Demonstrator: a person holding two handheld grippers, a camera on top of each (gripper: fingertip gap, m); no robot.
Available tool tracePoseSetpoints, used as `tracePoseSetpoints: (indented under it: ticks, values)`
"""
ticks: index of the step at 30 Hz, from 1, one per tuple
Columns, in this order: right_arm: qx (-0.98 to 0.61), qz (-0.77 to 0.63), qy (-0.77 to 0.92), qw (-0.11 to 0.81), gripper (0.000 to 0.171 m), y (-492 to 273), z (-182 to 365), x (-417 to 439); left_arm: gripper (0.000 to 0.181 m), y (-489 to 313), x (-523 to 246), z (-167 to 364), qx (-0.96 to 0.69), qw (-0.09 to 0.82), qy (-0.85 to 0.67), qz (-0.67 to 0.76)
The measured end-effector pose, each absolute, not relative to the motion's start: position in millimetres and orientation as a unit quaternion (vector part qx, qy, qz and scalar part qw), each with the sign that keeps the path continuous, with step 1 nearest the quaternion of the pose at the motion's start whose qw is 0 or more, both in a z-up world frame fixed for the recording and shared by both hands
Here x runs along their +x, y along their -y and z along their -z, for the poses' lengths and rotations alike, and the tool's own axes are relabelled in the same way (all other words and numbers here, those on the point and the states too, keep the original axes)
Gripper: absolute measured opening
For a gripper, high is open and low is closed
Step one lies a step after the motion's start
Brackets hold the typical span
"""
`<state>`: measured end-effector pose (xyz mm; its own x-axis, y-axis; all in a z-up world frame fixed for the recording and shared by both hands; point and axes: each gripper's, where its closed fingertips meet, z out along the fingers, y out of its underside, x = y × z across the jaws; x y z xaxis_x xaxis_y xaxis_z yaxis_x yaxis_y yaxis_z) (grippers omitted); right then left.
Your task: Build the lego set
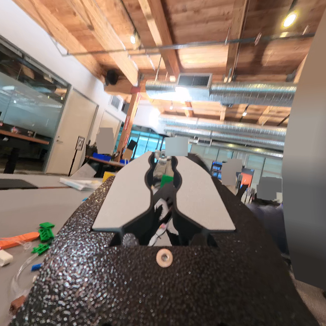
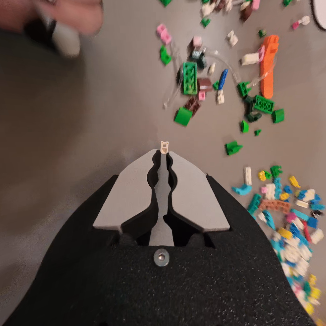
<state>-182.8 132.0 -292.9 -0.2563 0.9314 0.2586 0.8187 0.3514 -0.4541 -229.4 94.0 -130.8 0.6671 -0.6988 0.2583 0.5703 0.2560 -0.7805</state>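
In the left wrist view my left gripper point(image 1: 164, 156) is tilted up toward the ceiling. It is shut on a small Lego assembly with a white piece point(image 1: 160, 156) at the fingertips and a green piece point(image 1: 166, 180) deeper between the fingers. In the right wrist view my right gripper point(image 2: 164, 152) points down at the grey table point(image 2: 123, 88). It is shut on a tiny cream piece point(image 2: 164, 146) that sticks out past the fingertips. A blurred hand point(image 2: 70, 15) and a dark blurred shape point(image 2: 35, 105) fill the upper left of that view.
Loose Lego pieces lie on the table: a green plate point(image 2: 190, 77), an orange separator tool point(image 2: 268, 67), a green wedge point(image 2: 232, 147), and a pile of blue, white and yellow pieces point(image 2: 291, 220). Green pieces point(image 1: 45, 232) and a booklet point(image 1: 79, 183) lie left of the left gripper. My hands' fingertips stand some 15 cm from each other. The green plate point(image 2: 190, 77) is about 9 cm from my right fingertips.
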Motion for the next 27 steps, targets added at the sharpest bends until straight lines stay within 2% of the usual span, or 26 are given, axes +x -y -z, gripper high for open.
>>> tracePoseSetpoints:
  ticks: [3,9,14,19,22,27]
  values:
    - [-0.529,-0.111,0.813,0.216,0.006,-134,278,-151,0.017,-103,-213,145,-0.519,0.758,-0.107,0.380]
    - [-0.503,-0.172,0.809,0.249,0.006,-125,232,-137,0.018,-112,-155,187,-0.632,0.666,-0.248,0.309]
    - [-0.485,-0.178,0.818,0.254,0.005,-116,220,-134,0.018,-119,-135,206,-0.674,0.617,-0.233,0.334]
    - [-0.492,-0.184,0.818,0.235,0.000,-118,221,-126,0.018,-124,-132,218,-0.704,0.601,-0.247,0.287]
    - [-0.519,-0.153,0.821,0.180,0.000,-125,236,-113,0.018,-127,-136,218,-0.710,0.607,-0.234,0.269]
    - [-0.536,-0.143,0.815,0.168,0.001,-136,260,-110,0.018,-138,-180,205,-0.700,0.669,-0.135,0.213]
